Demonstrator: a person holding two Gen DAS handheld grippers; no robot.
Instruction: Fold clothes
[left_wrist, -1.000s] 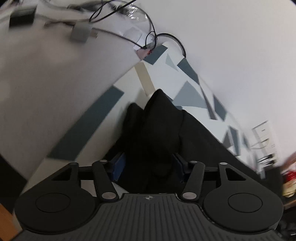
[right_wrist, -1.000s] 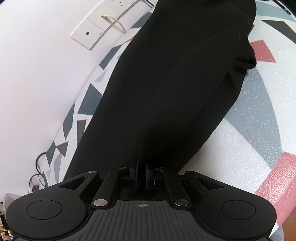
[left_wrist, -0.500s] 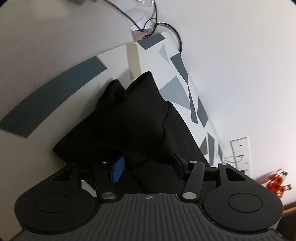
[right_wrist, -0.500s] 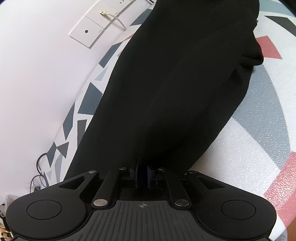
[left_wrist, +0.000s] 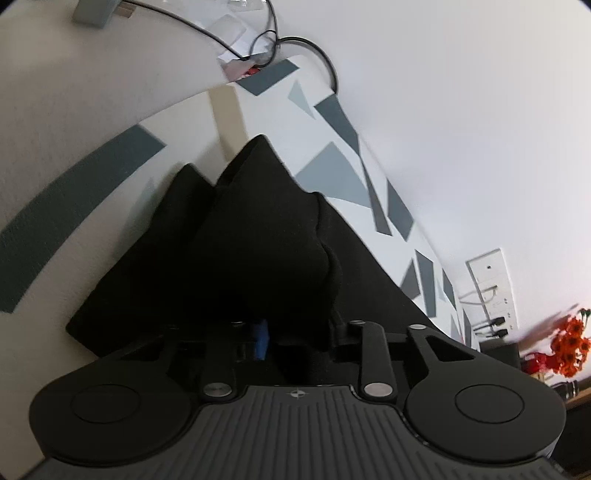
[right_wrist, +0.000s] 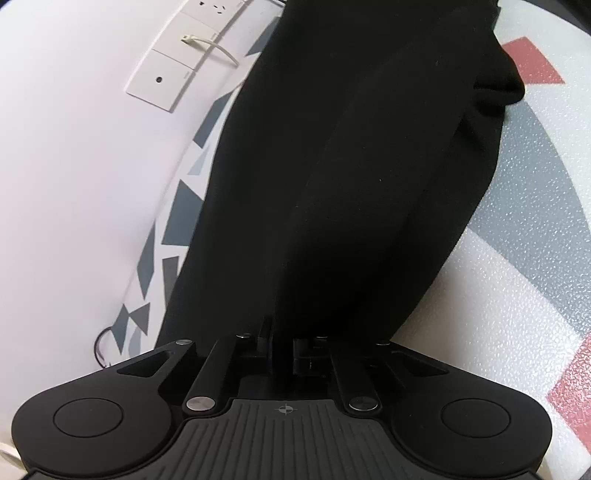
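While the black garment (left_wrist: 258, 251) lies on the patterned mat (left_wrist: 332, 173), both tools engage it at their near edges. Left tool (left_wrist: 295, 332): its jaws are closing, with a bunched fold of the garment between them; one blue pad (left_wrist: 261, 338) shows at the fold's left side, and the other pad is hidden by cloth, so firm contact cannot be confirmed. Ahead of this tool the garment rises in two pointed peaks, with the mat's grey shapes beyond and to the right of it. Right tool (right_wrist: 283, 349): its jaws stand almost fully together, pinching a thin edge of the garment (right_wrist: 351, 166), which runs away from the tool as a long dark band across the mat (right_wrist: 517, 229). Right of the garment the mat shows grey and red patches; left of the garment a white wall (right_wrist: 74, 166) carries a socket plate (right_wrist: 173, 70). Far beyond the garment in the left view, cables (left_wrist: 273, 44) lie at the mat's end.
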